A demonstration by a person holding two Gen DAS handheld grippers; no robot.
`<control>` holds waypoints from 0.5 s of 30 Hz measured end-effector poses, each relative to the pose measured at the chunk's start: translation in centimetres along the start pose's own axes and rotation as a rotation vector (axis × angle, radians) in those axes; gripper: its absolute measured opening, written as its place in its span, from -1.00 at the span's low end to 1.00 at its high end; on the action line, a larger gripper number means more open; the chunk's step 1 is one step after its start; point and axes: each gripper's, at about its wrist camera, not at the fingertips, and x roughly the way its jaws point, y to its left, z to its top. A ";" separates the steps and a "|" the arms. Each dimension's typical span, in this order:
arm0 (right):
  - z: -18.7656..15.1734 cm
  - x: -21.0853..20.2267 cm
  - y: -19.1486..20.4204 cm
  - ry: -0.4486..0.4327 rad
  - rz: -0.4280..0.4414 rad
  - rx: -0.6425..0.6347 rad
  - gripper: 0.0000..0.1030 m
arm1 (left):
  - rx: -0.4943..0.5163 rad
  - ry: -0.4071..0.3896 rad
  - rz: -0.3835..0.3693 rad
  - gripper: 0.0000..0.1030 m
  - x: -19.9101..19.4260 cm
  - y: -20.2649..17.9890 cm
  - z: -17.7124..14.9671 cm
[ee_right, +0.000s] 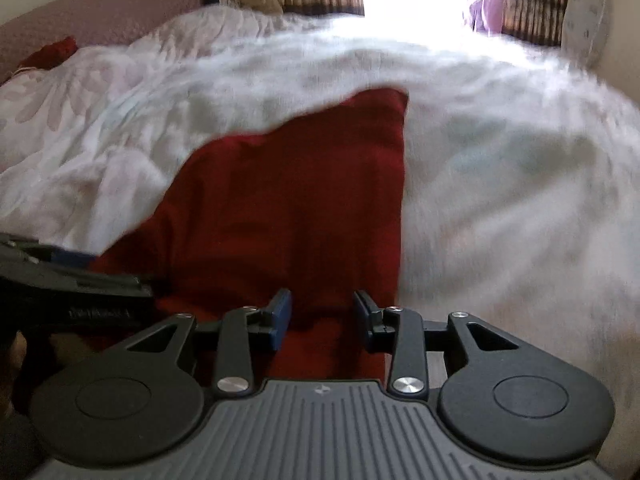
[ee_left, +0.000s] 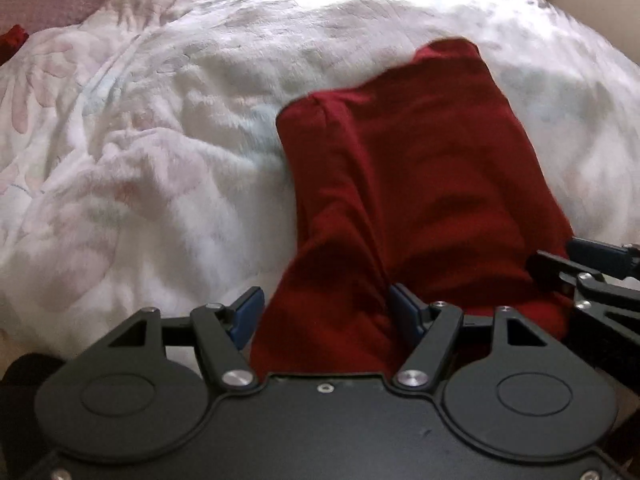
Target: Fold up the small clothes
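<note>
Basically both grippers sit at the near edge of the red garment (ee_left: 420, 184) on the white blanket (ee_left: 160, 140), L gripper (ee_left: 326, 316) wide w/ cloth bunched between its fingers, R gripper (ee_right: 322, 316) narrower astride cloth, probably readying a fold away.

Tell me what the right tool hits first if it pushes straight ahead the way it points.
The red garment: it already lies between the fingers of the right tool and stretches ahead over the white blanket. Beyond its far edge only blanket shows, though depth is blurred.
</note>
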 end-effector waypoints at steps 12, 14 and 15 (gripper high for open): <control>-1.6 -3.2 0.4 0.100 0.004 -0.087 -0.12 | 0.035 0.081 -0.041 0.40 -1.9 0.9 -3.0; -1.1 -3.8 0.5 0.107 0.004 -0.100 -0.13 | 0.047 0.091 -0.045 0.40 -2.4 0.8 -3.1; -0.8 -4.0 0.4 0.111 0.012 -0.095 -0.13 | 0.047 0.102 -0.046 0.40 -2.7 0.8 -3.2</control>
